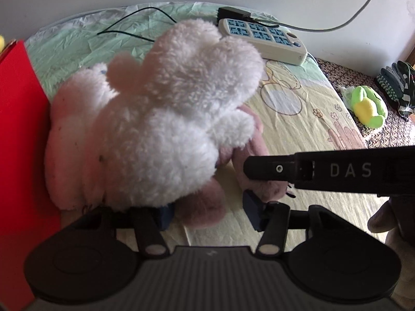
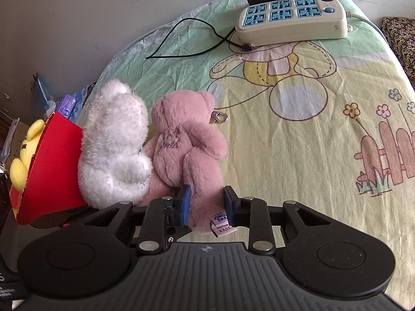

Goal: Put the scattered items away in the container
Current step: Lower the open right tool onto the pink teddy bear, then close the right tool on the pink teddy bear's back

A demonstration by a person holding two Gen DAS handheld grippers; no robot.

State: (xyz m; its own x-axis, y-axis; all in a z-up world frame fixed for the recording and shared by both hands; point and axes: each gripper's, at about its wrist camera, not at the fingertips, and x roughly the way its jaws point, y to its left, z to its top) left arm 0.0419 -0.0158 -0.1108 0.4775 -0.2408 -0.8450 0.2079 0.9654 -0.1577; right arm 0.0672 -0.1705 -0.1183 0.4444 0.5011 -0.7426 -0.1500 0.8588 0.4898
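Note:
A white plush bear [image 1: 160,114] lies against the red container wall [image 1: 20,142], close in front of my left gripper [image 1: 207,212], whose blue pads stand wide apart; part of the bear hides the left pad. A pink plush bear [image 2: 186,142] sits beside the white bear [image 2: 114,145] on the sheet. My right gripper [image 2: 206,202] has its blue pads on either side of the pink bear's leg, pressing it. The right gripper's black finger [image 1: 311,171] crosses the left wrist view over the pink bear [image 1: 256,150]. The red container [image 2: 49,165] holds a yellow plush [image 2: 23,153].
A beige power strip [image 2: 293,18] with a black adapter and thin black cable [image 2: 181,39] lies at the far side of the bed sheet [image 2: 311,142]. A green-yellow plush [image 1: 368,106] and dark striped cloth [image 1: 396,85] lie on a patterned cover at right.

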